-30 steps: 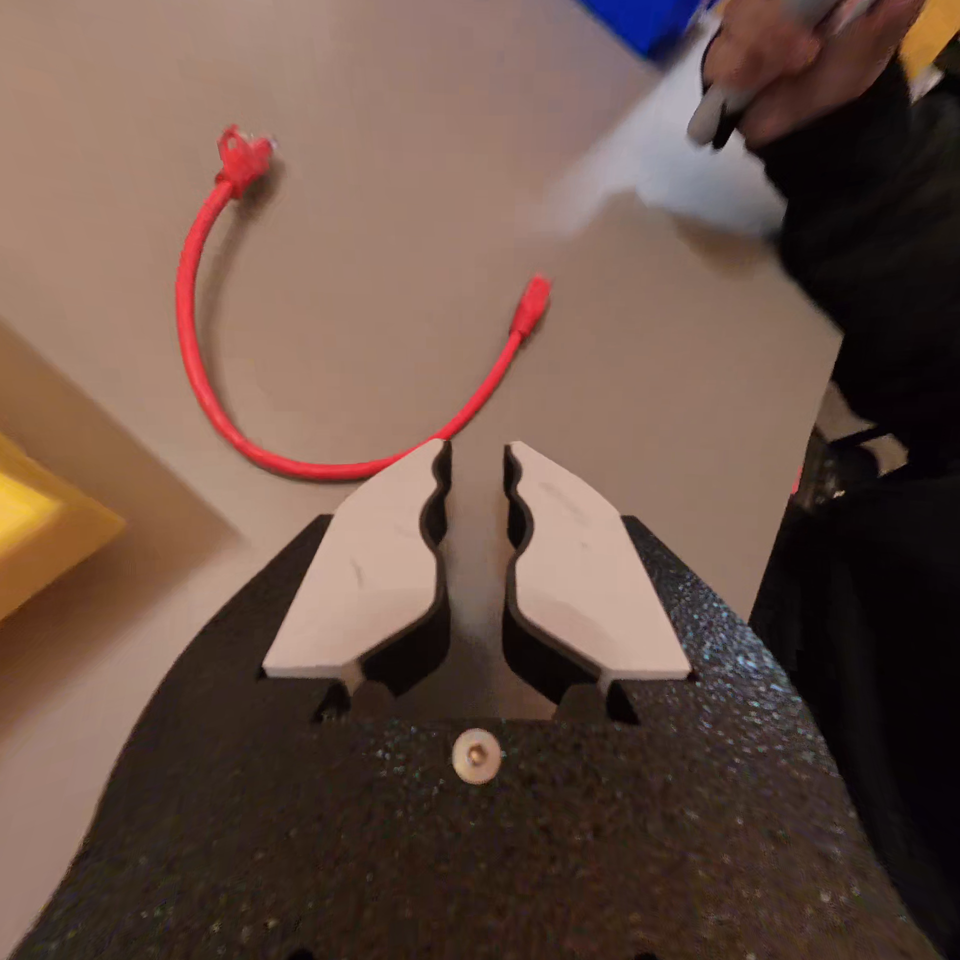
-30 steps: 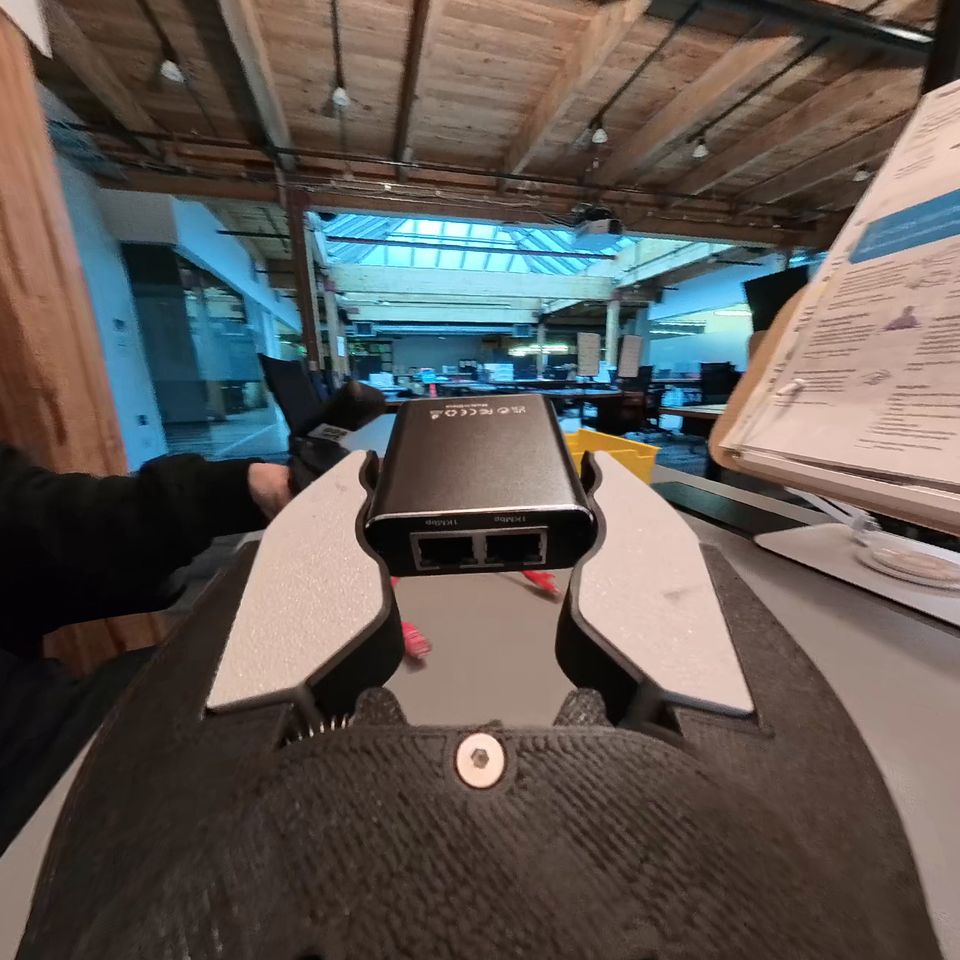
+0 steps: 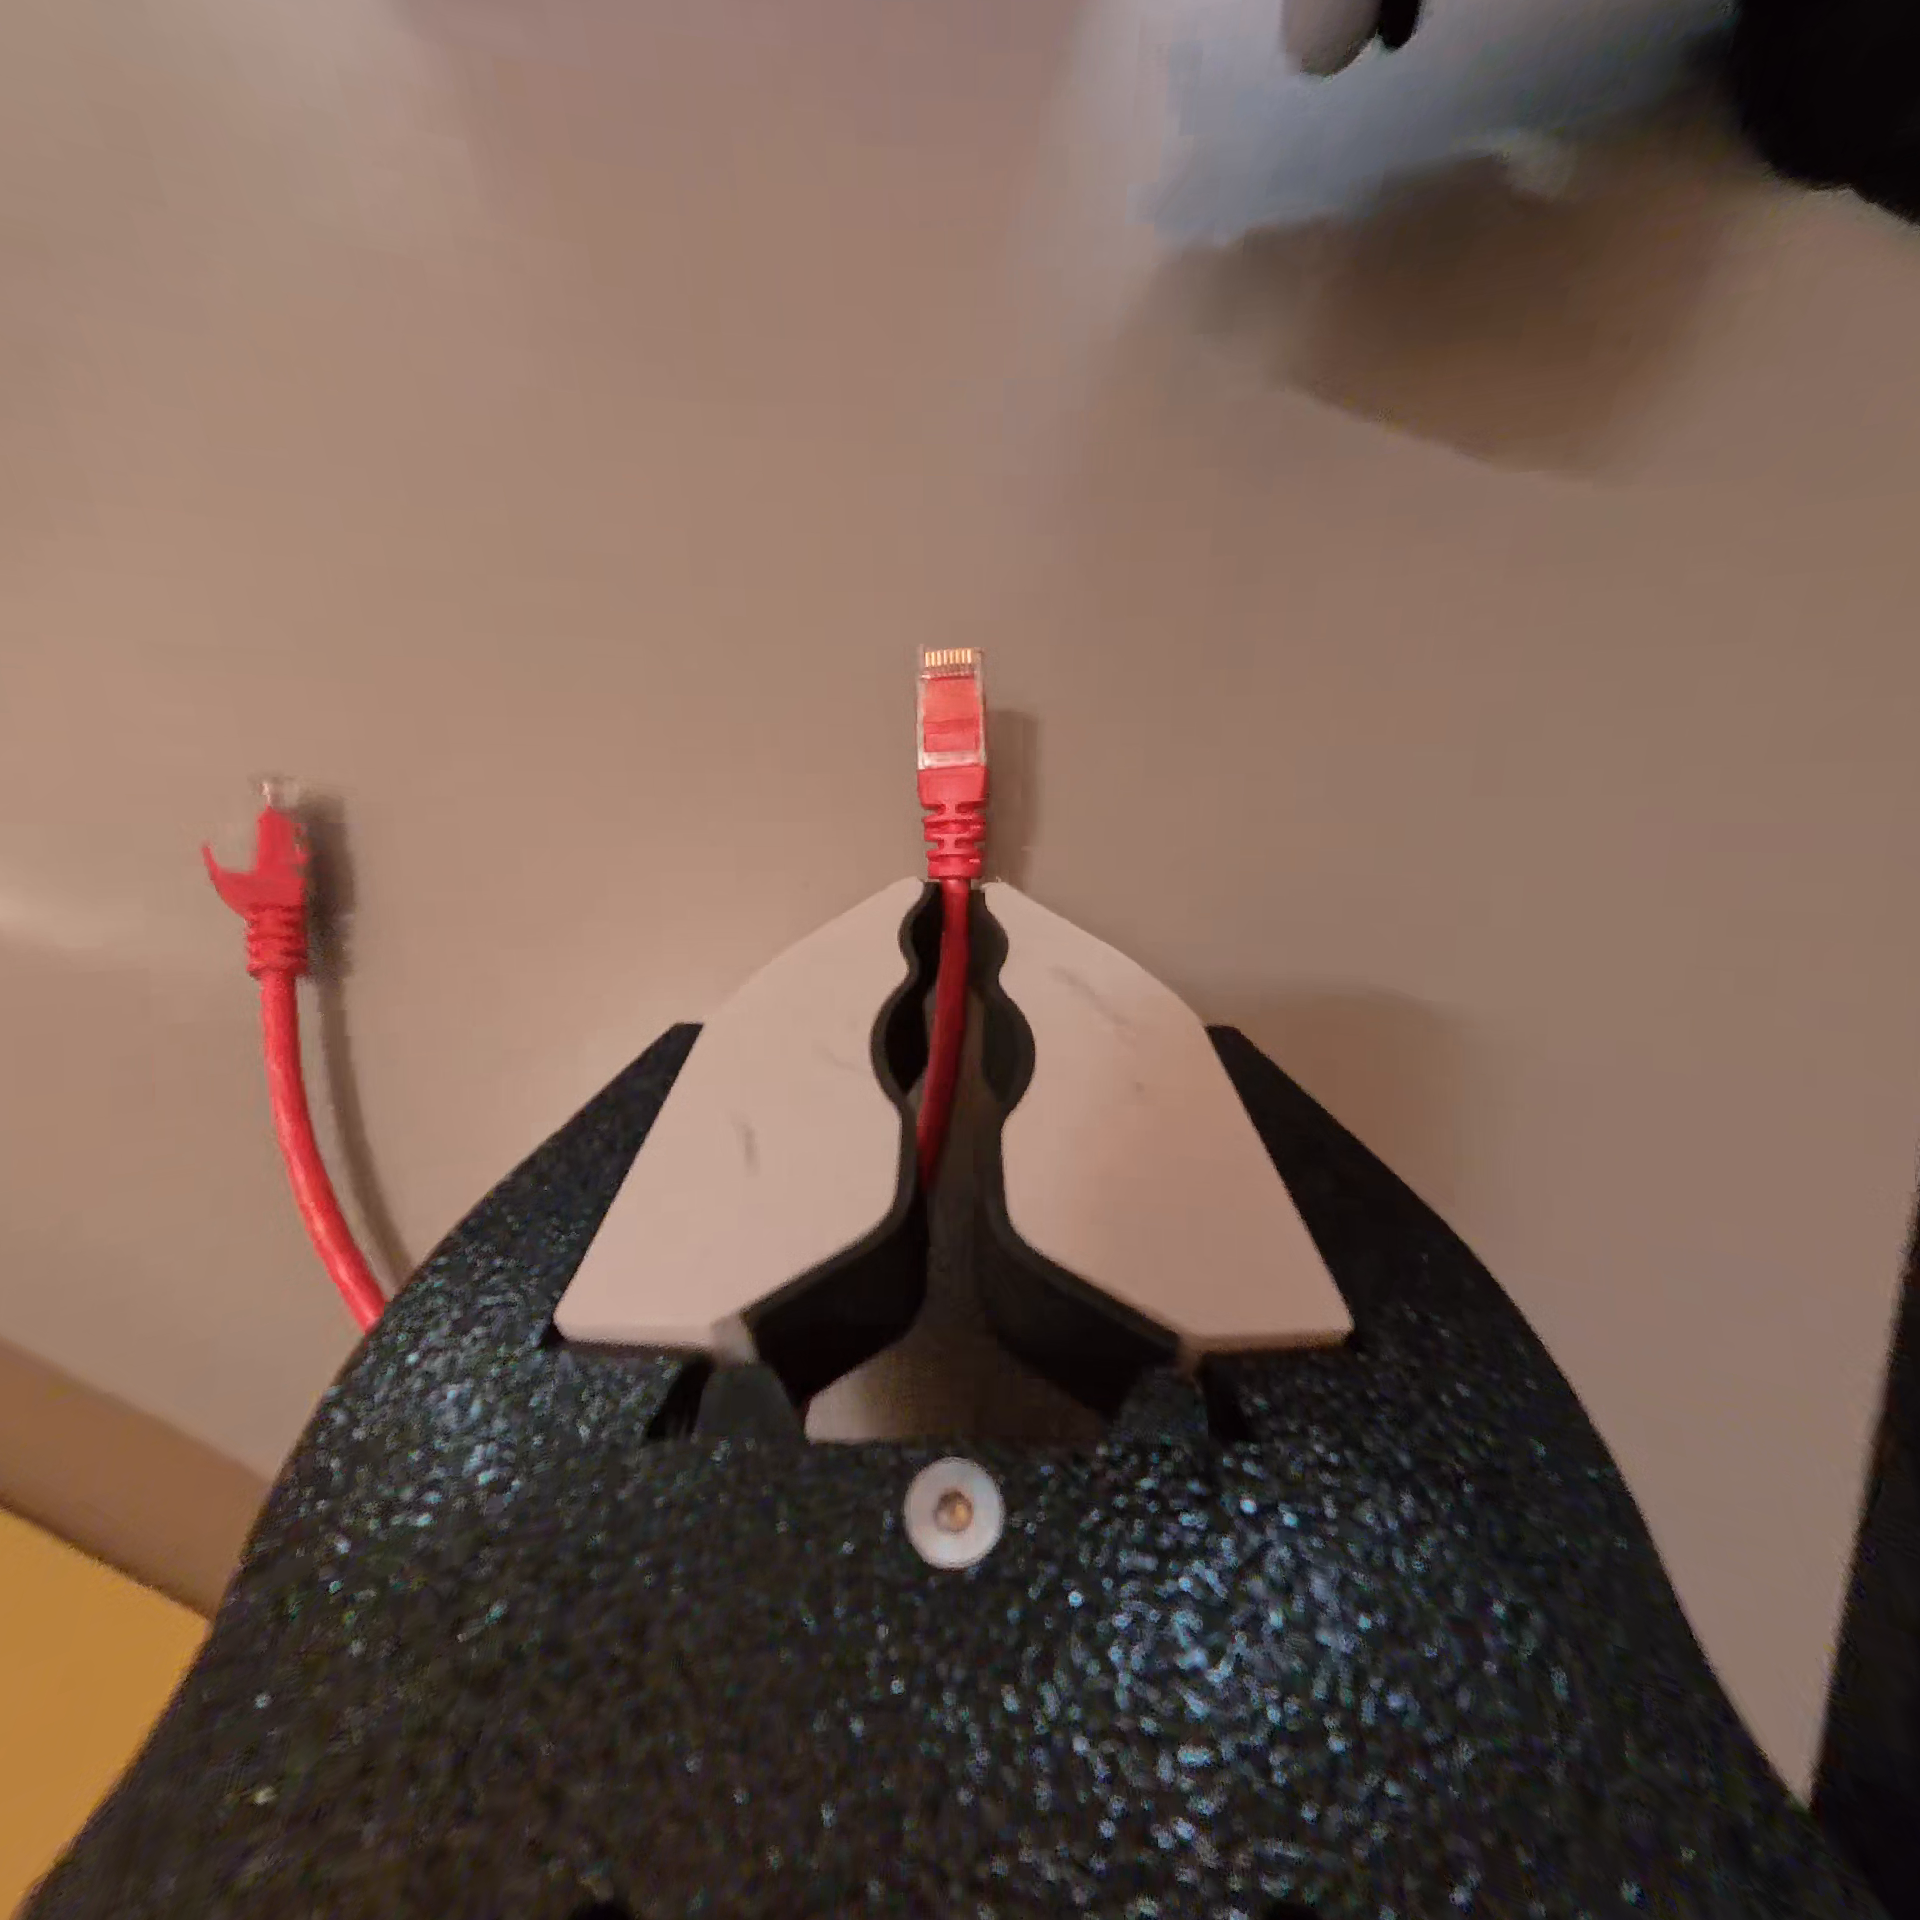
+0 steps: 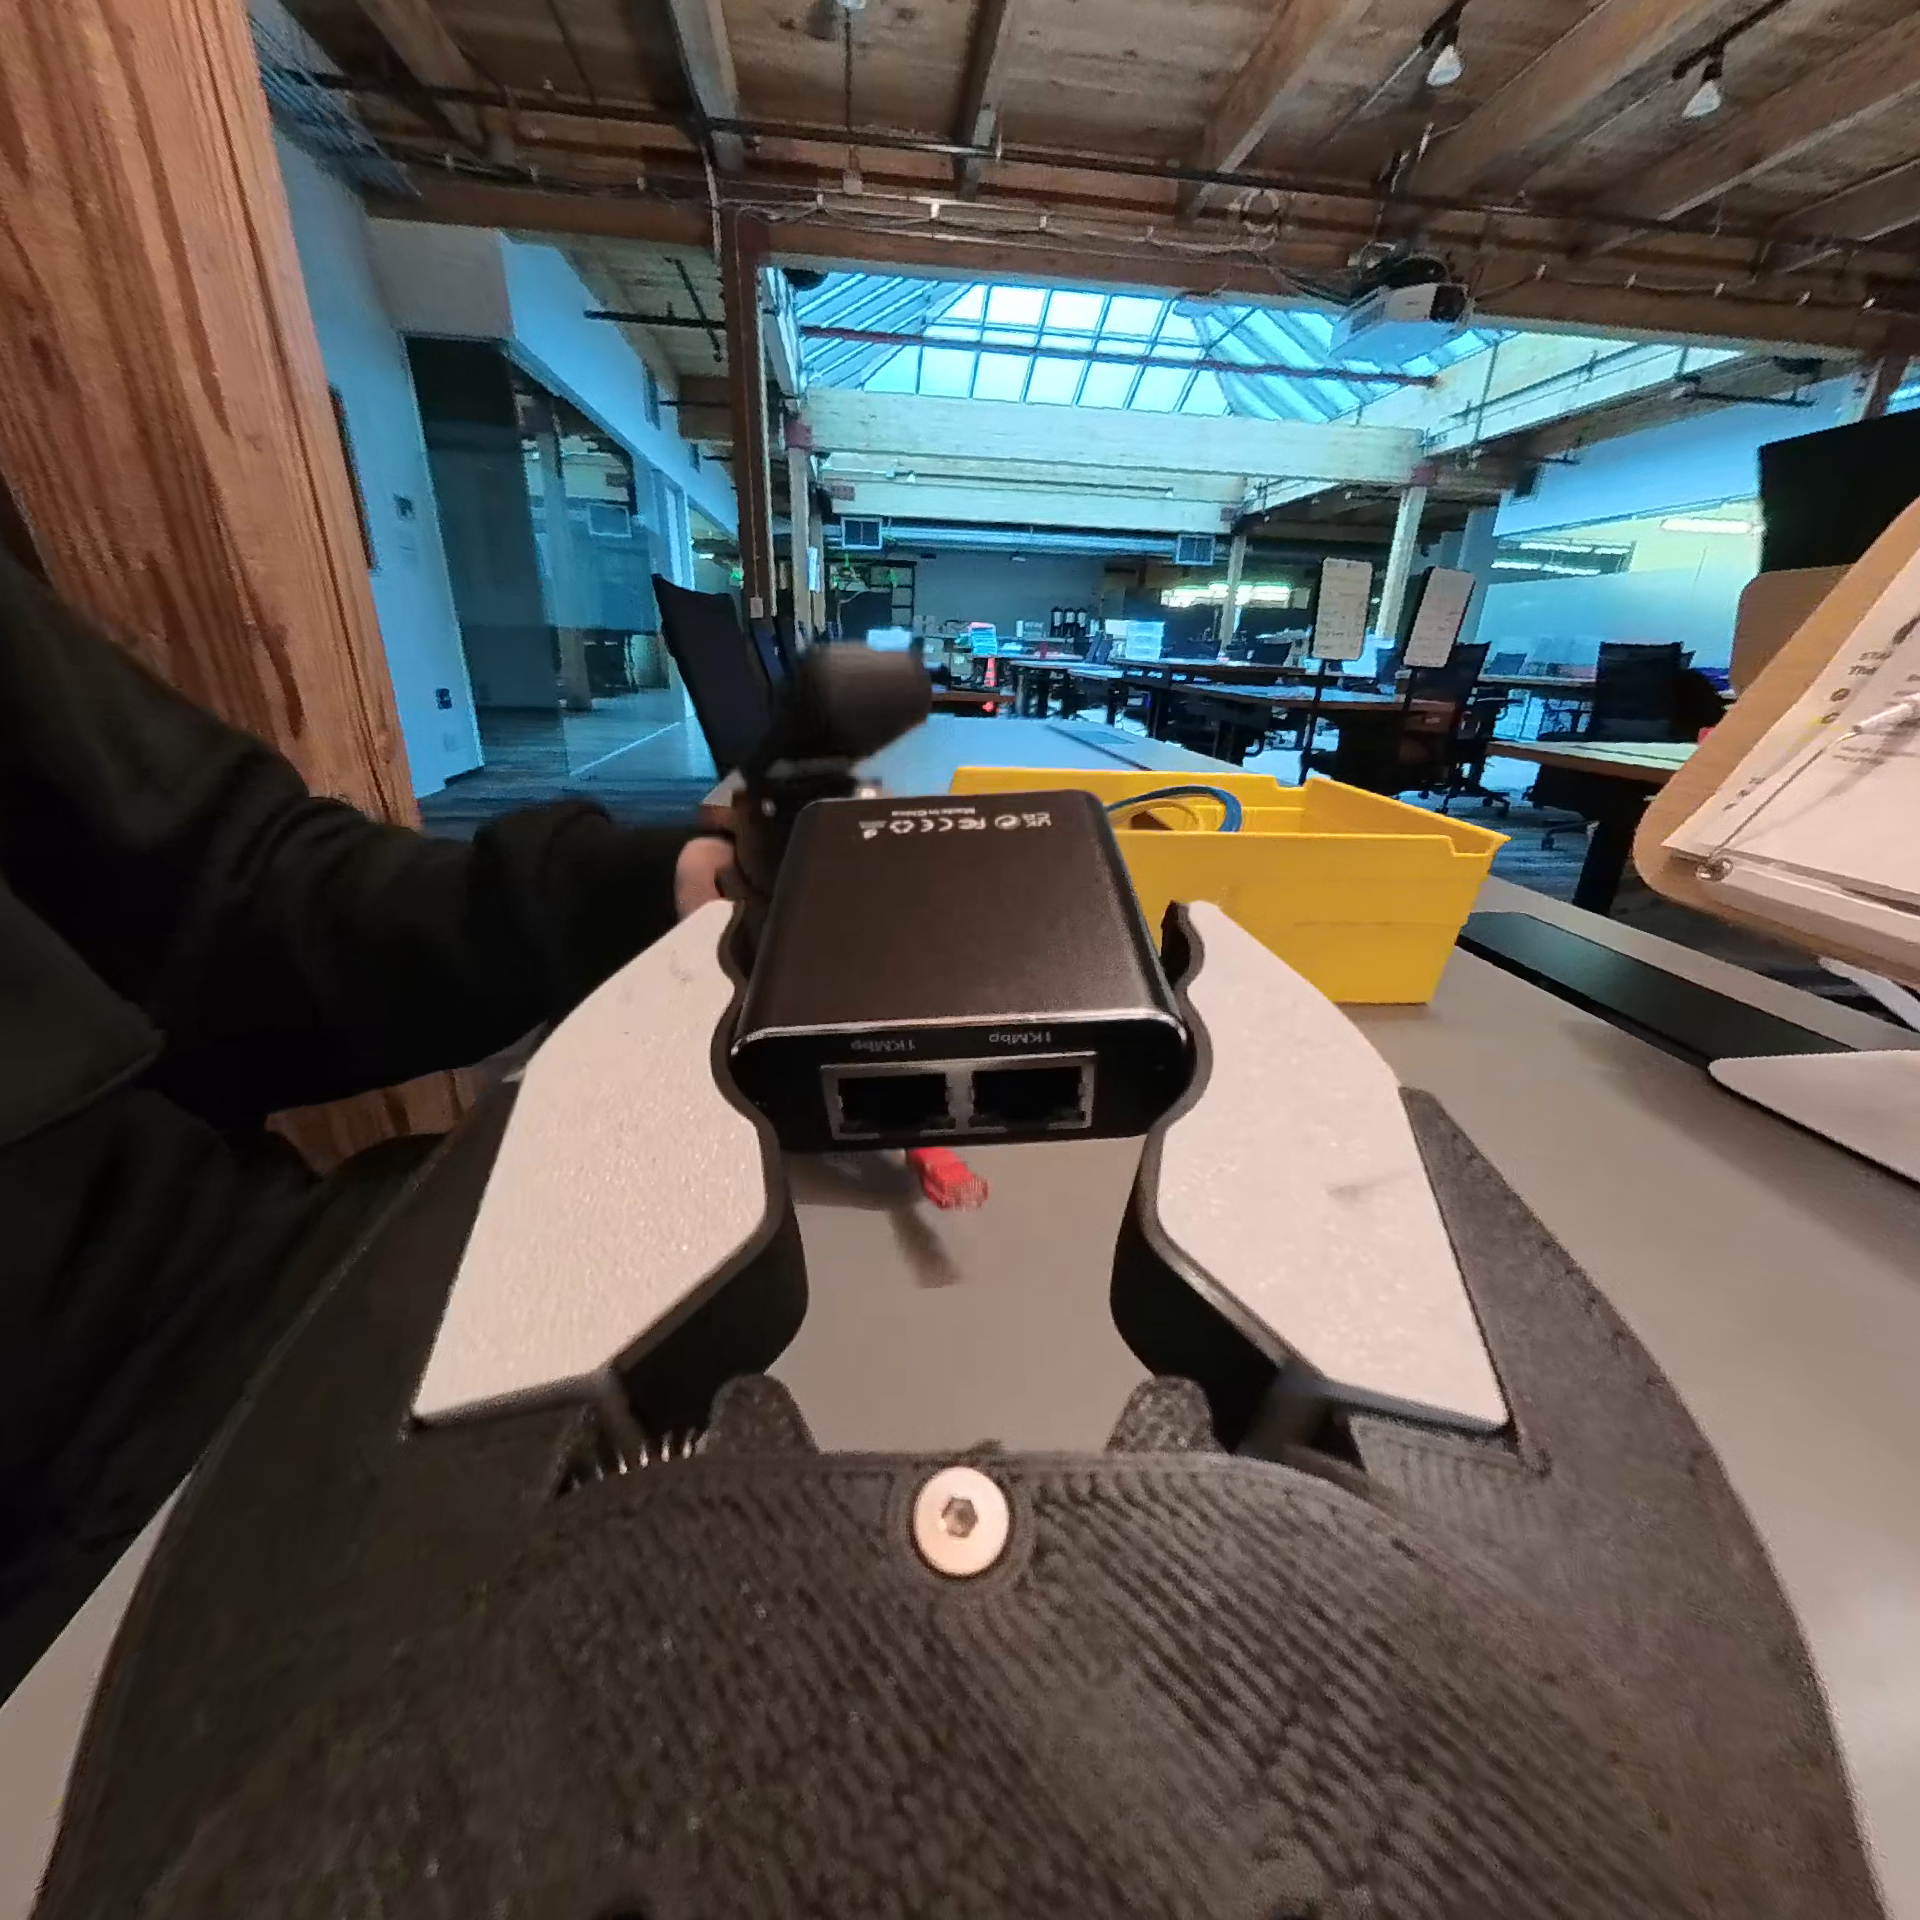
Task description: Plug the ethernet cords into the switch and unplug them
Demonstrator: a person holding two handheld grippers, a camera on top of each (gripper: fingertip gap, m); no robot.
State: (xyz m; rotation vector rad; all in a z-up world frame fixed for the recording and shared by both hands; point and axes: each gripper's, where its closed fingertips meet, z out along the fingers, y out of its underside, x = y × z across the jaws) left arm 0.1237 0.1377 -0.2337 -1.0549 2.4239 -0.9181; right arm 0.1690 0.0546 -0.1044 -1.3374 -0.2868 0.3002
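In the left wrist view my left gripper (image 3: 953, 891) is shut on a red ethernet cord (image 3: 943, 1039) just behind one plug (image 3: 950, 727), which sticks out past the fingertips. The cord's other plug (image 3: 268, 868) lies on the grey table (image 3: 623, 416) at the left. In the right wrist view my right gripper (image 4: 956, 925) is shut on a small black switch (image 4: 951, 935), held above the table with its two empty ports (image 4: 961, 1098) facing the camera. A red plug (image 4: 948, 1179) shows below the switch.
A yellow bin (image 4: 1340, 883) with a blue cable stands behind the switch; a yellow corner (image 3: 83, 1683) shows at lower left. A document stand (image 4: 1808, 769) is at the right. A person's black sleeve (image 4: 260, 914) reaches in from the left, by a wooden post (image 4: 156, 416).
My left gripper moved down to the red cord and shut on it near one plug. My right gripper kept hold of the switch and turned a little right.
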